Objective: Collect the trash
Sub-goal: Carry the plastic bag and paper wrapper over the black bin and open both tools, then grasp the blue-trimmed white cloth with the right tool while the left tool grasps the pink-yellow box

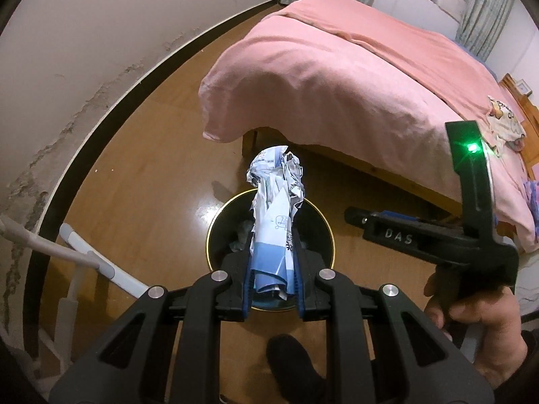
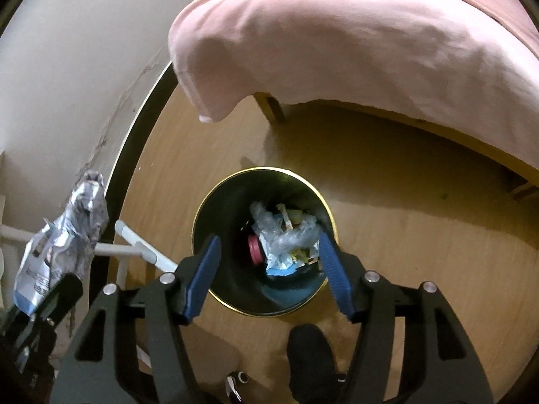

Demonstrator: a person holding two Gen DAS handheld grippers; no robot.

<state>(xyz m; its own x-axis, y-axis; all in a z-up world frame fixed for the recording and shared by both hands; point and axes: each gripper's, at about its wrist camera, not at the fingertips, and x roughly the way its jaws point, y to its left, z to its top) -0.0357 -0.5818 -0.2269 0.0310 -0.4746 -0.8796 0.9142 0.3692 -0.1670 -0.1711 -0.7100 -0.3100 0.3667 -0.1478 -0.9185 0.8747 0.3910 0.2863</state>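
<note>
Wrapper [image 1: 274,215], crumpled and silver-blue, stands clamped lengthwise in the left tool [image 1: 273,269], whose blue pads are shut tight on its lower end; its long axis runs straight out along the fingers, the crushed tip farthest from the hand. Directly beyond and below that tool sits the bin [image 1: 215,222], black with a gold rim, so by my reckoning the drop is nearly lined up and only a release is wanted. The right tool [image 2: 269,262] hangs over the same bin [image 2: 202,208] with its pads spread wide and nothing between them; trash [image 2: 286,235] already lies at the bottom. Both tools crowd one opening, the right beside the left. A pink blanket [image 1: 337,84] overhangs the bed beyond the bin, clear of its mouth. A white tube frame [image 1: 101,262] stands left of the left tool.
</note>
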